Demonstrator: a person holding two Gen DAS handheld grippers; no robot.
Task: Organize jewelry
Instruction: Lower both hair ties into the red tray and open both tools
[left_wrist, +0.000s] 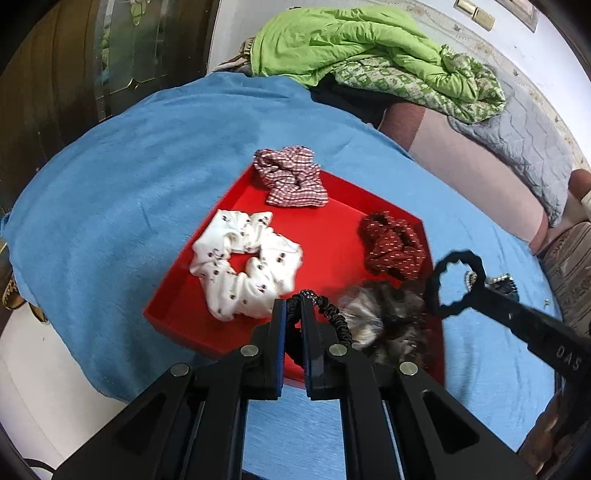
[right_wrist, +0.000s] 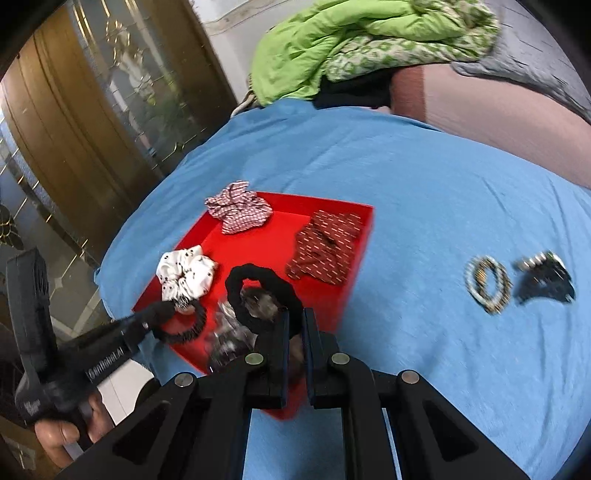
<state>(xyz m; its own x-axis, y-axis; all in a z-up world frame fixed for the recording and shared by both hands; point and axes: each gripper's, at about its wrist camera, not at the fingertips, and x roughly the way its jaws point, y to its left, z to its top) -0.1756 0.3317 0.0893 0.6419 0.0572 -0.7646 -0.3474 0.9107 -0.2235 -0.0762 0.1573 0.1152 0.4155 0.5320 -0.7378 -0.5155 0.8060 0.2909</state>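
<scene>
A red tray (left_wrist: 332, 229) (right_wrist: 258, 240) lies on the blue cloth. In it are a white printed scrunchie (left_wrist: 245, 264) (right_wrist: 186, 275), a red checked one (left_wrist: 291, 177) (right_wrist: 238, 210), a dark red dotted one (left_wrist: 393, 251) (right_wrist: 327, 247) and a furry brown one (left_wrist: 384, 317) (right_wrist: 229, 332). My left gripper (left_wrist: 293, 306) (right_wrist: 162, 310) is shut on a thin black hair tie (left_wrist: 332, 314) (right_wrist: 184, 328) over the tray's near edge. My right gripper (right_wrist: 295, 317) (left_wrist: 480, 291) is shut on a black scrunchie (right_wrist: 258, 291) (left_wrist: 454, 284), held above the tray's near right part.
Beaded bracelets (right_wrist: 487, 284) and a dark hair clip (right_wrist: 546, 280) lie on the blue cloth (right_wrist: 424, 184) right of the tray. A green quilt (left_wrist: 351, 48) is heaped at the back. A glazed brown door (right_wrist: 92, 129) stands at the left. A hand (right_wrist: 62, 432) holds the left gripper.
</scene>
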